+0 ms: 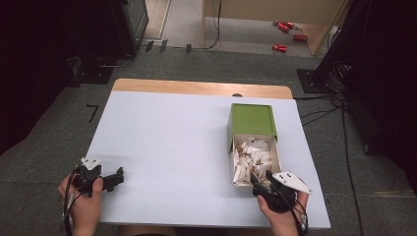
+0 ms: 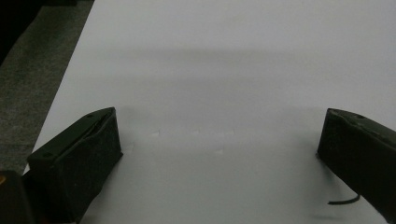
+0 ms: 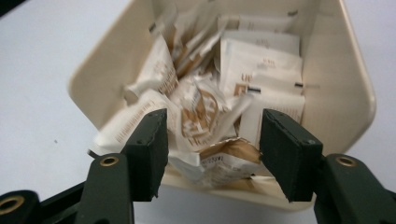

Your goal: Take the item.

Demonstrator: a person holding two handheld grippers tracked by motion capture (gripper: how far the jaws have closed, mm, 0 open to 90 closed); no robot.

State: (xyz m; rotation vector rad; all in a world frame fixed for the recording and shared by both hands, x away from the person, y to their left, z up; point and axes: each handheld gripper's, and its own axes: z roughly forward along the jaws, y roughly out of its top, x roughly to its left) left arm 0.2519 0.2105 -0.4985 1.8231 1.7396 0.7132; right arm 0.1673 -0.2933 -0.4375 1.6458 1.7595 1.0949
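My right gripper [image 3: 212, 144]: jaws wide apart, straddling crumpled packets [image 3: 205, 112] at the near end of the cream tray [image 3: 341, 93], nothing pinched. Tray sits pulled out of a green box [image 1: 252, 119] on the table's [image 1: 162, 137] right side. My left gripper [image 2: 219, 140]: jaws wide over bare tabletop, near the left corner.

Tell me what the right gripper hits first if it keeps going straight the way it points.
Probably the paper packets heaped at the near end of the open cream box. The right gripper is open, its jaws either side of that heap, though depth is hard to judge.
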